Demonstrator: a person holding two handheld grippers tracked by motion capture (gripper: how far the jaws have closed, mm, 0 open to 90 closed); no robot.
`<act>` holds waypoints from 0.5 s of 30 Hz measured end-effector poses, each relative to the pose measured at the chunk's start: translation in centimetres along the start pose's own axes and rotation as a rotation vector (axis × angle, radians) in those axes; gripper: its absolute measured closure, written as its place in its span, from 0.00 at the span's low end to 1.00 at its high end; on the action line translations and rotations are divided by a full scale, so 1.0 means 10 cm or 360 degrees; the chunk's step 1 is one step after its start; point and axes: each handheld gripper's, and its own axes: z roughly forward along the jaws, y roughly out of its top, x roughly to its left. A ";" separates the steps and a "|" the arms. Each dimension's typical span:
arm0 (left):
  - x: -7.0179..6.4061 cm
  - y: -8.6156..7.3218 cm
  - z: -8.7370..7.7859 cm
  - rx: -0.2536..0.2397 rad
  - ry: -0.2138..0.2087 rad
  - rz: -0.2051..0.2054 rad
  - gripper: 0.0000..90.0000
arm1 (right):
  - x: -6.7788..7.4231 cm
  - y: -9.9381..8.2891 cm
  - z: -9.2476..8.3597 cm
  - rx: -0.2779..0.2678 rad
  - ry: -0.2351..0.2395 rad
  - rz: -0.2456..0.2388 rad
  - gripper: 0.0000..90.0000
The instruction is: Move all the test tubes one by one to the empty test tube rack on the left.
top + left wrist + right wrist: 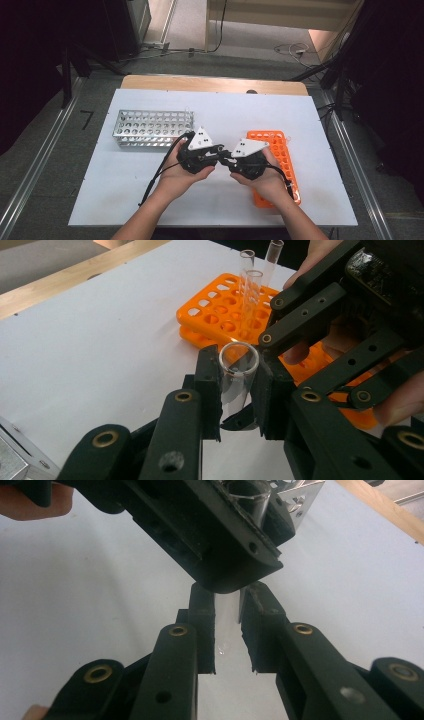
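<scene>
A clear glass test tube [235, 385] stands between the pads of my left gripper [237, 360], open rim up, and the jaws are shut on it. In the right gripper view the same tube [226, 625] runs between the pads of my right gripper [229, 597], which is also shut on it, just under the left gripper's black body [215, 535]. From above, the left gripper [220, 153] and the right gripper [226, 159] meet tip to tip over the white board, each held in a hand.
An orange tube rack [280, 150] lies right of the hands, partly under the right hand; three clear tubes [250, 290] stand in it. A perforated metal rack [152, 127] sits at the back left. The white board [150, 185] covers a wooden table.
</scene>
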 end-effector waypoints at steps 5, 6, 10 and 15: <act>0.01 0.02 -0.03 -0.0008 0.0004 -0.0001 0.84 | 0.00 0.00 -0.02 -0.0026 0.0011 0.0023 0.79; 0.03 0.02 -0.05 -0.0008 0.0015 -0.0002 0.84 | -0.01 0.00 -0.02 -0.0032 0.0019 0.0028 0.76; 0.10 0.03 -0.12 -0.0041 0.0025 -0.0031 0.84 | -0.04 -0.02 -0.07 -0.0086 0.0051 0.0061 0.63; 0.19 0.04 -0.21 -0.0074 0.0063 -0.0059 0.84 | -0.11 -0.08 -0.19 -0.0198 0.0097 0.0139 0.50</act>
